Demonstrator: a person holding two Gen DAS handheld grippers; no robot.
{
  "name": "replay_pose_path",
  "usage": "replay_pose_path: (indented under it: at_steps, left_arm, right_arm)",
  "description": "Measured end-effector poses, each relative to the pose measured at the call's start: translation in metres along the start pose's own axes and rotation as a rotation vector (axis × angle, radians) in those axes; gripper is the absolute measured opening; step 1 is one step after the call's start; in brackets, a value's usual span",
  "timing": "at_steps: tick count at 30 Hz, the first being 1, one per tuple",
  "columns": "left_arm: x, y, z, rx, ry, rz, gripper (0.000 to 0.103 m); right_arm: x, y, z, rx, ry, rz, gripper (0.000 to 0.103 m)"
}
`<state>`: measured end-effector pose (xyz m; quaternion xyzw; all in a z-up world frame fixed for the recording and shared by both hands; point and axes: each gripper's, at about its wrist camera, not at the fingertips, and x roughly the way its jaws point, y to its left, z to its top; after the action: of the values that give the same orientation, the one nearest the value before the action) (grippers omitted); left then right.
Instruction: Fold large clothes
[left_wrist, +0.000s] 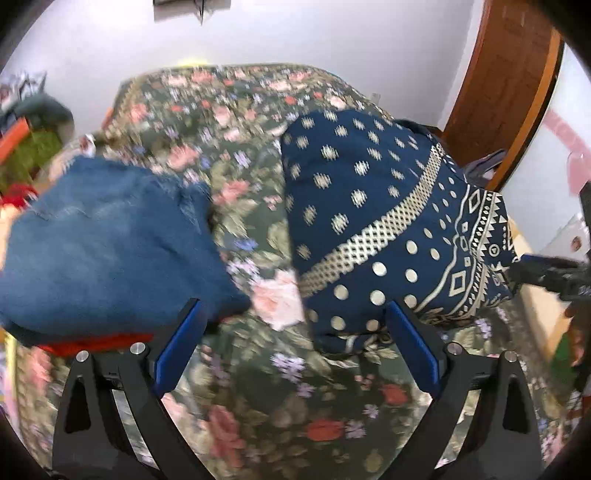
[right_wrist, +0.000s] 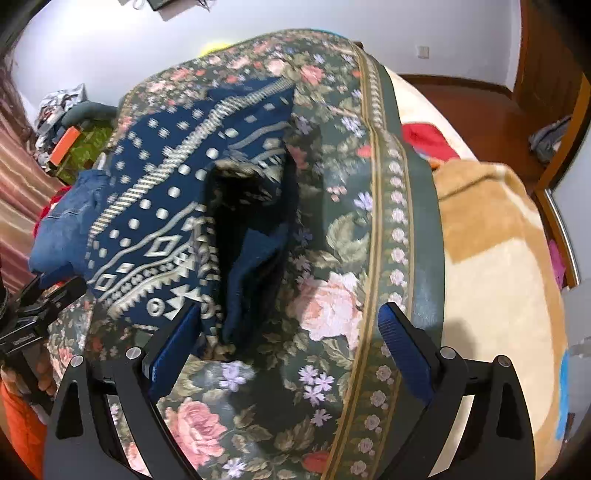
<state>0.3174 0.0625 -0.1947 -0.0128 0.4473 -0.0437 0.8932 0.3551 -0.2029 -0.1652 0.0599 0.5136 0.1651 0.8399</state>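
A navy garment with a cream dotted and geometric print (left_wrist: 373, 206) lies folded on the floral bedspread (left_wrist: 243, 155). My left gripper (left_wrist: 293, 325) hovers open over its near left corner, with bare bedspread between the jaws. In the right wrist view the same navy garment (right_wrist: 155, 206) lies left of centre, its near edge gaping open and dark. My right gripper (right_wrist: 288, 325) is open; its left finger (right_wrist: 173, 347) sits beside the garment's near edge, and nothing is gripped. The left gripper (right_wrist: 40, 306) shows at that view's left edge.
A folded blue denim piece (left_wrist: 107, 236) lies left of the navy garment, over something red (left_wrist: 96, 341). A tan and cream blanket (right_wrist: 495, 266) covers the bed to the right. A wooden door frame (left_wrist: 509, 85) stands at the far right. Clutter (right_wrist: 70, 125) lies by the wall.
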Motion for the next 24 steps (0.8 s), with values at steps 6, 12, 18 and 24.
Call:
replay_pose_path:
  at_steps: [6,12,18,24]
  left_arm:
    - [-0.016,0.003,0.021,0.006,-0.06,0.005,0.098]
    - [0.0,0.011,0.047,-0.067,-0.045,-0.123,0.098]
    - [0.06,0.024,0.057,-0.211,0.102,-0.301,0.098]
    - [0.11,0.038,0.06,-0.382,0.196,-0.495,0.098]
  right_arm:
    - [-0.01,0.014,0.016,-0.035,-0.066,0.037,0.095]
    - [0.015,0.009,0.031,0.044,-0.046,0.144,0.095]
    - [0.059,-0.006,0.044,0.149,0.06,0.223,0.095]
    - [0.095,-0.017,0.056,0.221,0.144,0.352,0.095]
